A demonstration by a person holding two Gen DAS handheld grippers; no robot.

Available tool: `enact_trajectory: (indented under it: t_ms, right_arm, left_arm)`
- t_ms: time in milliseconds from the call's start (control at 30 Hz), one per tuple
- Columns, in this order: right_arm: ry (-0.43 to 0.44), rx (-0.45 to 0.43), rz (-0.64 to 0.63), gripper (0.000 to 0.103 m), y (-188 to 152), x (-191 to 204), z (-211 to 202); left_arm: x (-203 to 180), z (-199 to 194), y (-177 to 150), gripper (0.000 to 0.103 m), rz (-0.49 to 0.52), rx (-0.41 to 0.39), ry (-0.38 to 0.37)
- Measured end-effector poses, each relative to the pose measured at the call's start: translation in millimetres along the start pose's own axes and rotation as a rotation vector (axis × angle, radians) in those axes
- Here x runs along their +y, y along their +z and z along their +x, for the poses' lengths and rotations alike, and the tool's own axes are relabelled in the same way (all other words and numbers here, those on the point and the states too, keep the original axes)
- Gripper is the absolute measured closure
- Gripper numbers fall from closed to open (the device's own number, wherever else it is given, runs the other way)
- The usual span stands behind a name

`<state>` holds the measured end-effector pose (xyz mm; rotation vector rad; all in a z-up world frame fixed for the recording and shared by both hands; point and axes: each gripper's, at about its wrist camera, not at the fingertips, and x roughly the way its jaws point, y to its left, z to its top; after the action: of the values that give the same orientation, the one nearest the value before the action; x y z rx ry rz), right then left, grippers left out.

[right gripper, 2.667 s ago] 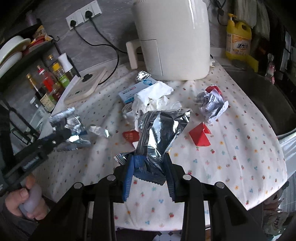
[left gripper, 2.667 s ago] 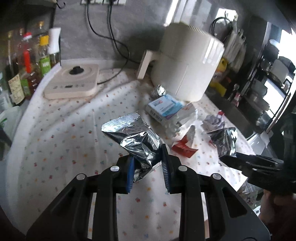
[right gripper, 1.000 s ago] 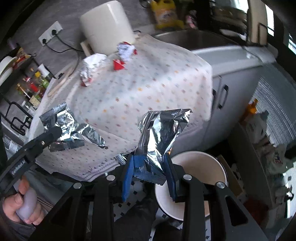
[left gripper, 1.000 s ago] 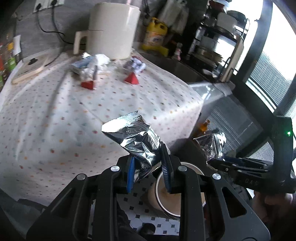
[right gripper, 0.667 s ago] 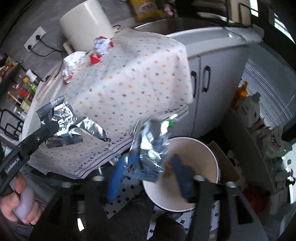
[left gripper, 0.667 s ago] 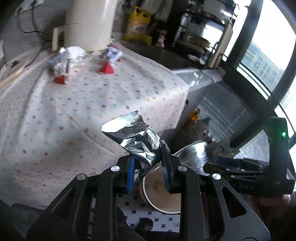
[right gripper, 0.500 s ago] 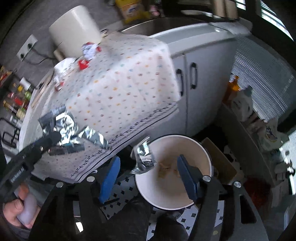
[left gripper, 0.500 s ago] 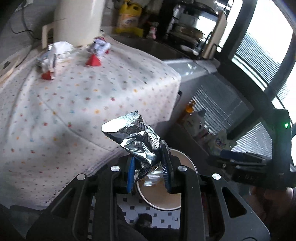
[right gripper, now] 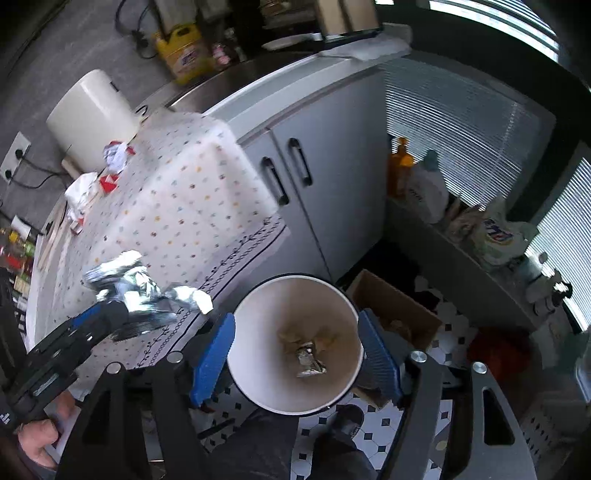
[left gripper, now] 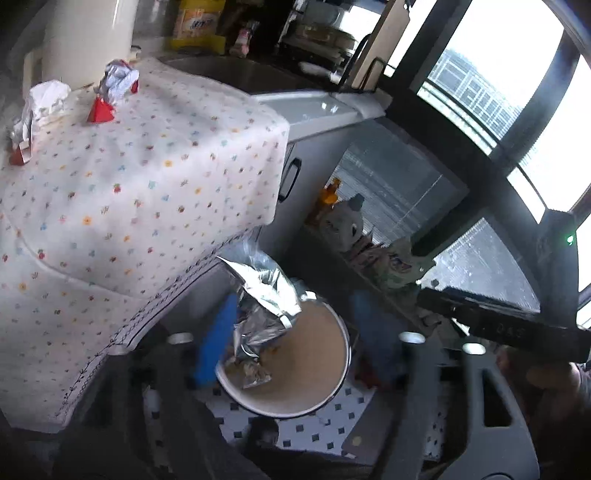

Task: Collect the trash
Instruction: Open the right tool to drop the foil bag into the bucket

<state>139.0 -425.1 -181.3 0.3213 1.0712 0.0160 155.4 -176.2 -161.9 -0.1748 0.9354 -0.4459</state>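
- Tablecloth (left gripper: 155, 173) (dotted) hangs over the table edge.
- Cabinet (right gripper: 325, 155) stands beside it.
- Yellow jug (right gripper: 183, 51) sits behind the sink.
- Cardboard box (right gripper: 391, 306) on tiled floor.

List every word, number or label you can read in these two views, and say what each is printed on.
"DAS", faint: on the black body of the right gripper, whose jaws are opening with nothing held between them.
Label on the yellow bottle: too blurred to read.
Blue print on the white bag by the window: too blurred to read.
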Motion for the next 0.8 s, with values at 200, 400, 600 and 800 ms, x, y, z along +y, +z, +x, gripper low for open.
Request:
enact_trajectory:
  t_ms: [200,400,600,800]
  right_arm:
    - [-0.001,-0.019,0.008,0.025,2,2,-6]
    - [0.027,-0.039,-0.055,0.016,13,39,-5]
    - [0.067,-0.061,-0.129,0.009,30,89,-1]
    - [0.116,-0.069,-0.205,0.008,46,138,4]
  left_arm:
    - [4,-16,6,0.018,-0.001,-0.040,0.021]
    - [36,-49,15,0.006,-0.049,-0.116,0.092]
    - [77,-77,25,0.006,-0.108,-0.172,0.167]
    - [116,-102,34,0.006,-0.161,-0.224,0.228]
